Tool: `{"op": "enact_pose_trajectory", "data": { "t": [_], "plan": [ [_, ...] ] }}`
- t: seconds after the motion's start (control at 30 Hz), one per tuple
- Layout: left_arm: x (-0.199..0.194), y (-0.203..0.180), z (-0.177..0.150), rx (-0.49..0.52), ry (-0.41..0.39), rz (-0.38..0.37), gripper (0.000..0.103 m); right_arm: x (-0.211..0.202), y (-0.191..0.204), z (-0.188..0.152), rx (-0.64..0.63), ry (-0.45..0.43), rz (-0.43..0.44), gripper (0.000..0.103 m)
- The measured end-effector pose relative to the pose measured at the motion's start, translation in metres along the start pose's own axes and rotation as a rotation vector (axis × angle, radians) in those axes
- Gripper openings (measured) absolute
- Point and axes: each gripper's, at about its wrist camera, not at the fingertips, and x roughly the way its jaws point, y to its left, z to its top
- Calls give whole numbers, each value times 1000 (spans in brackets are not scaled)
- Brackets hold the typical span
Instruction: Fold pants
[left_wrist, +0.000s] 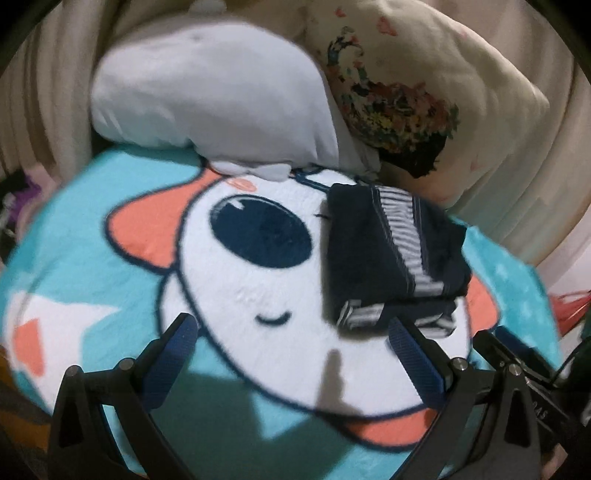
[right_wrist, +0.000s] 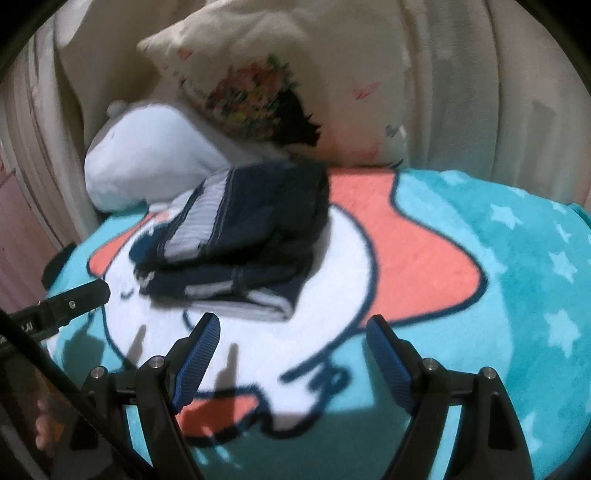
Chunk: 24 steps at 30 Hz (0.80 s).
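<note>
The dark navy pants (left_wrist: 391, 254) with grey-and-white striped bands lie folded into a compact bundle on a teal cartoon blanket (left_wrist: 110, 258). In the left wrist view my left gripper (left_wrist: 291, 328) is open over the white cartoon face, left of and nearer than the bundle, with nothing between its blue pads. In the right wrist view the folded pants (right_wrist: 240, 243) sit just beyond my right gripper (right_wrist: 293, 325), which is open and holds nothing. The tip of the left gripper (right_wrist: 88, 291) shows at that view's left edge. The right gripper's black frame (left_wrist: 517, 365) shows at the left view's lower right.
A white plush pillow (left_wrist: 207, 103) and a cream cushion with a floral print (left_wrist: 413, 103) lean against pale curtains (right_wrist: 480, 92) behind the blanket. The blanket (right_wrist: 498, 258) spreads wide to the right with a star pattern. A hand (right_wrist: 44, 424) shows at the lower left.
</note>
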Motion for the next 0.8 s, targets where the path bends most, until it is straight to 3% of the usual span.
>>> {"op": "enact_pose_trajectory", "data": {
  "t": [0.27, 0.37, 0.43, 0.5, 0.57, 0.7, 0.8],
  "plan": [
    [60, -5, 41, -60, 124, -161, 102, 44, -39, 42, 197, 98, 273, 86],
    [85, -15, 47, -50, 173, -199, 101, 71, -40, 52, 254, 153, 343, 79],
    [90, -25, 50, -14, 144, -196, 101, 91, -39, 56, 290, 192, 383, 74],
    [95, -33, 51, 1, 161, -243, 92, 105, -40, 58, 331, 199, 435, 63],
    [98, -40, 53, 9, 182, -303, 58, 112, -42, 58, 366, 206, 466, 50],
    [95, -55, 60, 29, 141, -299, 50, 105, -37, 61, 339, 179, 478, 38],
    [97, -65, 71, 32, 131, -296, 49, 97, -34, 71, 315, 149, 477, 37]
  ]
}}
